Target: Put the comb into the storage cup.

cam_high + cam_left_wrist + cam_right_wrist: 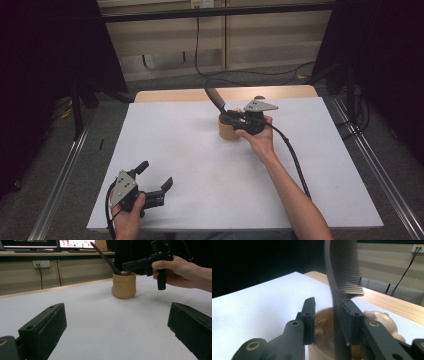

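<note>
A tan cup stands on the white table past its middle. A dark comb stands in it and leans up to the far left. My right gripper hovers level over the cup's mouth. The comb's spine runs between its jaws, against one pad, with a clear gap to the other, so it is open. My left gripper rests near the front left edge, wide open, nothing between its fingers.
The white sheet covers a wooden table whose far edge shows. A rounded beige knob sits at the cup's rim. The right gripper's cable trails across the table beside the forearm. Cables hang at the back wall.
</note>
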`<action>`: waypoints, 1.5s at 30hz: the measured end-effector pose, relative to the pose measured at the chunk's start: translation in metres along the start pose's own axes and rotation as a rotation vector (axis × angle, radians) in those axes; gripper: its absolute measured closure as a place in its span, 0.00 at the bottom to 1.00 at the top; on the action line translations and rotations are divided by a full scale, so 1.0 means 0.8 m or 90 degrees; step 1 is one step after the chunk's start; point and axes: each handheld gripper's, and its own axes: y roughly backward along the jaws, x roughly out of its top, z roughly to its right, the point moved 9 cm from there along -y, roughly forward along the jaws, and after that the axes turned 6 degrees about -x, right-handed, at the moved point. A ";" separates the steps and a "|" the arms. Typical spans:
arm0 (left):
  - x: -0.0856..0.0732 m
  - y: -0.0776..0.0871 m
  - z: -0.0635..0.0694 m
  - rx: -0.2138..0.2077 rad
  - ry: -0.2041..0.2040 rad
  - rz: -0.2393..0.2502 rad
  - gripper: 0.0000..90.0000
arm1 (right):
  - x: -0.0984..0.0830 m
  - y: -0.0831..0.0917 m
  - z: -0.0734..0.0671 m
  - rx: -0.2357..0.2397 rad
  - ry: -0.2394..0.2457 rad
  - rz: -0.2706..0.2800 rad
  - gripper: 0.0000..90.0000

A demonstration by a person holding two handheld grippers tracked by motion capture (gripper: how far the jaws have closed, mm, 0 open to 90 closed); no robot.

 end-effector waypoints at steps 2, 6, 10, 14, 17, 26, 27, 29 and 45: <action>0.000 0.001 0.000 0.001 -0.001 0.000 0.02 | 0.000 0.002 0.001 -0.002 -0.002 0.002 0.69; 0.000 0.001 -0.001 0.003 0.002 0.000 0.02 | 0.005 0.008 0.000 -0.004 0.000 0.011 0.68; 0.001 0.001 0.000 0.004 0.003 0.002 0.02 | 0.012 0.017 0.000 -0.004 -0.002 0.022 0.64; 0.000 0.001 -0.001 0.004 0.003 0.000 0.02 | 0.017 0.023 0.002 -0.011 -0.007 0.027 0.59; 0.000 0.001 -0.001 0.003 0.001 -0.002 0.02 | 0.019 0.027 0.005 -0.013 -0.016 0.025 0.52; 0.000 0.000 -0.003 0.014 -0.004 -0.004 0.02 | 0.027 0.040 0.015 -0.026 -0.034 0.024 0.36; -0.001 0.000 -0.004 0.020 -0.010 -0.010 0.03 | 0.028 0.042 0.016 -0.029 -0.034 0.023 0.34; -0.002 0.000 -0.004 0.022 -0.007 -0.011 0.03 | 0.030 0.044 0.017 -0.029 -0.040 0.024 0.32; 0.003 0.005 -0.004 0.026 0.000 0.008 0.03 | 0.031 0.074 0.029 -0.091 -0.067 0.024 0.03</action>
